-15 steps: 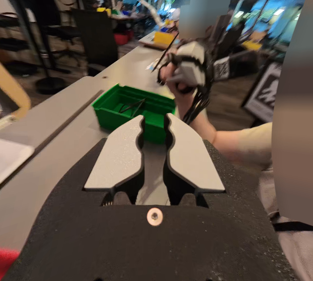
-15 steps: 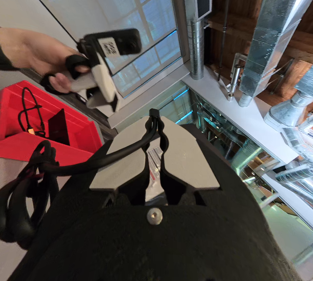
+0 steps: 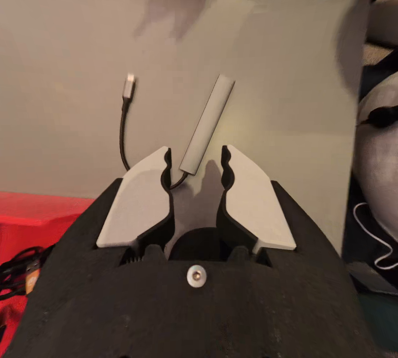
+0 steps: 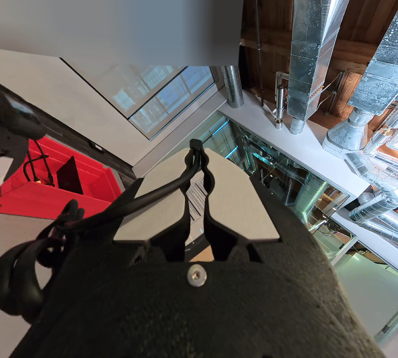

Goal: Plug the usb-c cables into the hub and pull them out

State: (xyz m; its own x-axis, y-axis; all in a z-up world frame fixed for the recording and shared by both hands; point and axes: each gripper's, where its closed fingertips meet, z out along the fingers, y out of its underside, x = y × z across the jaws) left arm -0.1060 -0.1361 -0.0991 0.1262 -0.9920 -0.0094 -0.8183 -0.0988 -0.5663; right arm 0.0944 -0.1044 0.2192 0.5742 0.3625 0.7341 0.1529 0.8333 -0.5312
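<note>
Left wrist view shows the left gripper (image 3: 196, 152) spread wide and empty, the grey hub (image 3: 206, 125) just above its fingertips at frame centre, while the right gripper (image 4: 197, 150) pinches a black cable (image 4: 163, 189).

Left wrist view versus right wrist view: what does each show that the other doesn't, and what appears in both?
Only the left wrist view shows the grey hub lying on the table with its tail plug, beyond the open left tongs. Only the right wrist view shows the right tongs shut on a black cable, pointing up at ceiling ducts. Both show a red bin.
</note>
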